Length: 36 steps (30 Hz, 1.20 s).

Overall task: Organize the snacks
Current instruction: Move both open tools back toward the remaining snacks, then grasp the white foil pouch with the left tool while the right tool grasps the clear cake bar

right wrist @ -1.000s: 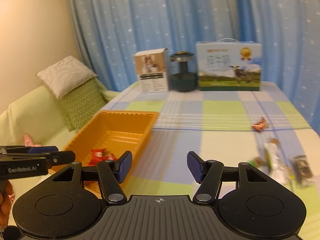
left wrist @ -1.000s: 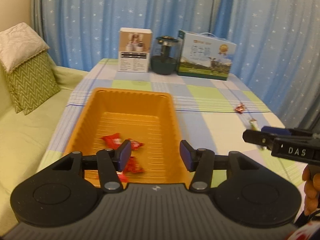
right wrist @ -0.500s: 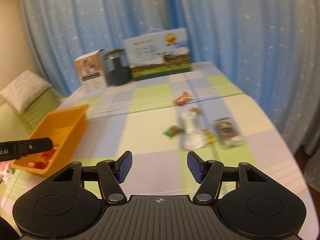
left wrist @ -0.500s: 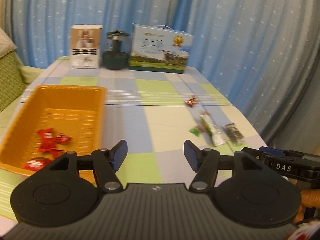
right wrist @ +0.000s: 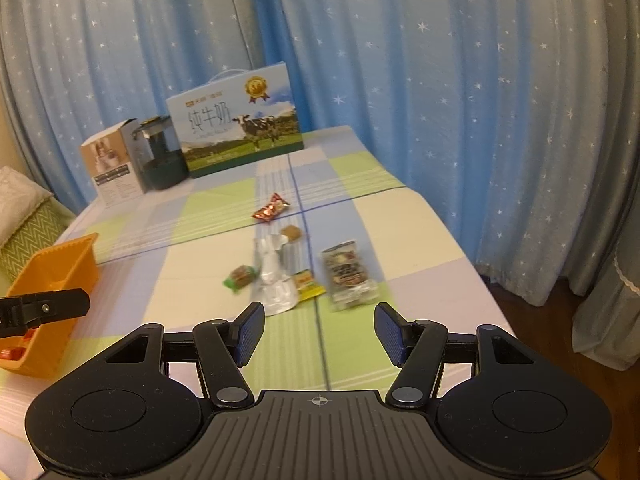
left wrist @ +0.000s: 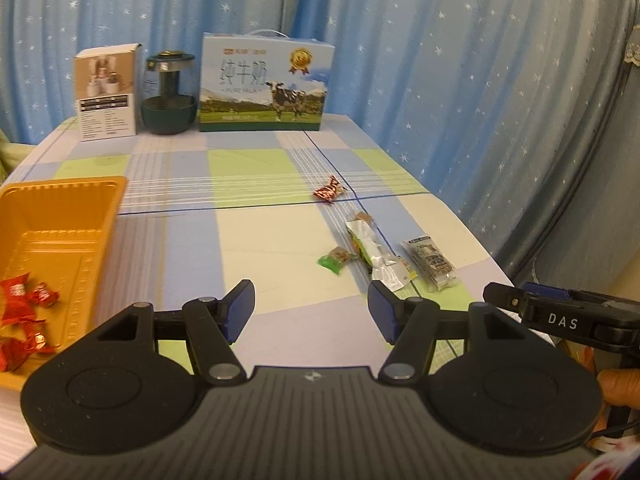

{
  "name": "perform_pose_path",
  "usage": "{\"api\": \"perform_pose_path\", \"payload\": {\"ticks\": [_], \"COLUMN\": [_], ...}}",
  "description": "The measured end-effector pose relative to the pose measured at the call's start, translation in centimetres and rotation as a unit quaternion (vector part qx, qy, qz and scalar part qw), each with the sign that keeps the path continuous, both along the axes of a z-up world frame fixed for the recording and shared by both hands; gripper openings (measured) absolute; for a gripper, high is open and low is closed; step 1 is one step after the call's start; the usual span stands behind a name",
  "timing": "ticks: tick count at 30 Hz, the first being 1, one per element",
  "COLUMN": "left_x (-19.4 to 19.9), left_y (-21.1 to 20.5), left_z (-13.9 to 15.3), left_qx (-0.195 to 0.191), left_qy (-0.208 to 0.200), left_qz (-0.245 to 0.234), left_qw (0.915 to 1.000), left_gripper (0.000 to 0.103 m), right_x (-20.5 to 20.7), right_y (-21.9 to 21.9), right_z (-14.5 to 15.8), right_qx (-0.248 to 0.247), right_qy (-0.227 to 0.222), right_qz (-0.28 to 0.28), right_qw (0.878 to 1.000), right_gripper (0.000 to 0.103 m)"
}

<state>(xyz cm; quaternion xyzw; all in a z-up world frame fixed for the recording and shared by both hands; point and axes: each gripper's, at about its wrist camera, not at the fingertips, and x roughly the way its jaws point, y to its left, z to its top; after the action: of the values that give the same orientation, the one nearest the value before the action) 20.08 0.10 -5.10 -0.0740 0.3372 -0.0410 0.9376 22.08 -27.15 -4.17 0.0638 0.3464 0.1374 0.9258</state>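
Above the checked table [left wrist: 248, 240], left gripper [left wrist: 311, 310] and right gripper [right wrist: 319, 332] — jaws wide apart, empty

1. The orange tray [left wrist: 60, 216] runs off the left edge of the left wrist view; its near left corner is hidden behind the gripper body.
2. In the right wrist view the tray's [right wrist: 56, 264] near side is crossed by the left gripper's finger, and only a sliver of the red candies [right wrist: 10, 353] shows.
3. The silver packet [right wrist: 274, 280] and green candy [right wrist: 240, 278] are smeared by motion blur; their print is unreadable.
4. The yellow sachet [right wrist: 308, 285] lies partly under the silver packet.
5. The small text on the white box [left wrist: 106, 114] is too fine to read.
6. The cushion [right wrist: 24, 224] is cut off at the left edge.
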Motion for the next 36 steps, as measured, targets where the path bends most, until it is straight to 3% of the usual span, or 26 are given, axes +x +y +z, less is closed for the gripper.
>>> {"api": "perform_pose_path", "payload": {"ticks": [9,20,24,33,36], "left_x": [4.1,8.6,9.6,11.2,11.7], "left_y": [-2.0,-2.4,-2.5,-2.6,-3.1], "left_z": [-2.6,-5.3,-5.8,-7.1,-7.5], "left_qx": [0.001,-0.005,-0.011,-0.023,-0.029], "left_qy": [0.014,0.029,0.028,0.033,0.037], "left_qz": [-0.024,-0.036,-0.042,-0.065,-0.077], "left_qw": [0.9996,0.9989,0.9986,0.9971,0.9959], "left_gripper": [0.059,0.059,0.059,0.058,0.049], "right_x": [4.9,10.3,11.8,12.2,11.8], "right_y": [-0.7,1.8,2.6,3.2,3.2], "right_z": [-2.7,-6.0,-7.4,-7.8,-7.5], "right_qx": [-0.016,-0.055,-0.070,-0.072,-0.059], "right_qy": [0.003,0.011,0.028,0.037,0.046], "right_qz": [0.000,0.038,0.046,0.061,0.063], "right_qw": [1.000,0.998,0.996,0.995,0.995], "right_gripper": [0.061,0.060,0.045,0.037,0.037]}}
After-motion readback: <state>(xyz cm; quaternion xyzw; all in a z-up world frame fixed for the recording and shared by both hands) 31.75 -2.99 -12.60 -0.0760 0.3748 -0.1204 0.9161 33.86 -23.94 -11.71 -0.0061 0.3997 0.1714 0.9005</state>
